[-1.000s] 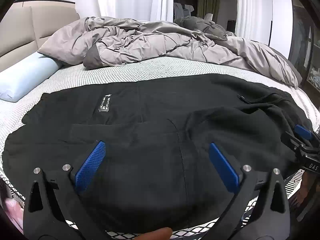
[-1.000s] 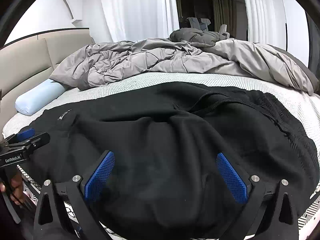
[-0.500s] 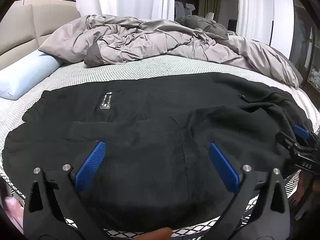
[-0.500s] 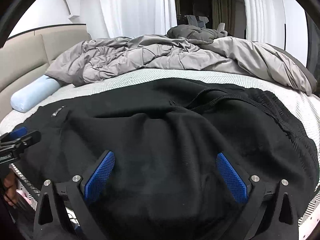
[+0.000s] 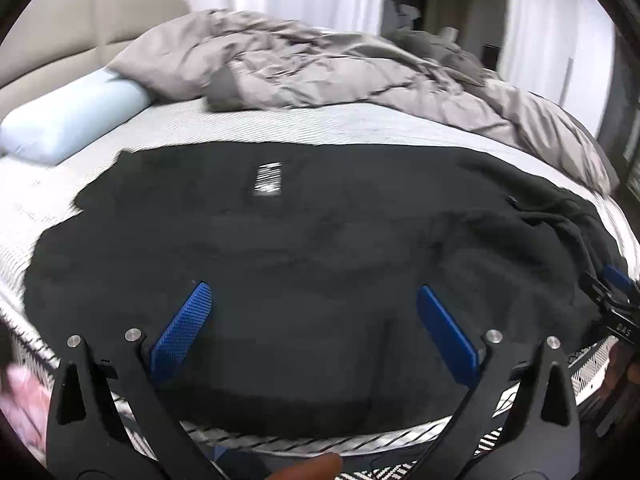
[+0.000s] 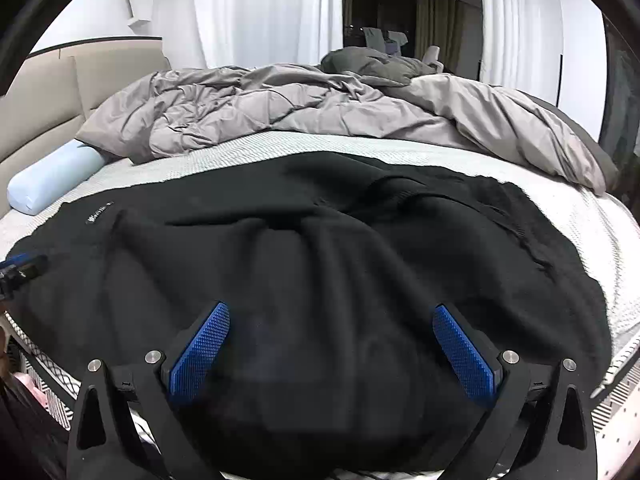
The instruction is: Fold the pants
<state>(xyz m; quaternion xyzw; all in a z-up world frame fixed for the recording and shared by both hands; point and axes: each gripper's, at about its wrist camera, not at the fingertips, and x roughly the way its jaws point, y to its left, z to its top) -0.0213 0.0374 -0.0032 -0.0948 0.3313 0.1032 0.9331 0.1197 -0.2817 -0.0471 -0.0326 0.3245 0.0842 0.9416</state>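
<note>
A: Where are the pants [image 5: 320, 248]?

B: The black pants lie spread across the near part of the bed [image 5: 280, 128], on the light patterned sheet. A small white label [image 5: 268, 178] is visible on the cloth toward the left side. The left wrist view is a little blurred.

A: And the two claws?

B: The left gripper [image 5: 314, 320] has its blue pads wide apart above the near edge of the pants — nothing is between them. The right gripper [image 6: 330, 344] is the same, fingers spread apart over the crumpled part of the cloth.

A: What is behind?

B: A grey duvet [image 6: 300, 108] is bunched at the far side, and a pale blue pillow [image 6: 52, 180] lies at the left, beside the beige headboard [image 6: 48, 96].
</note>
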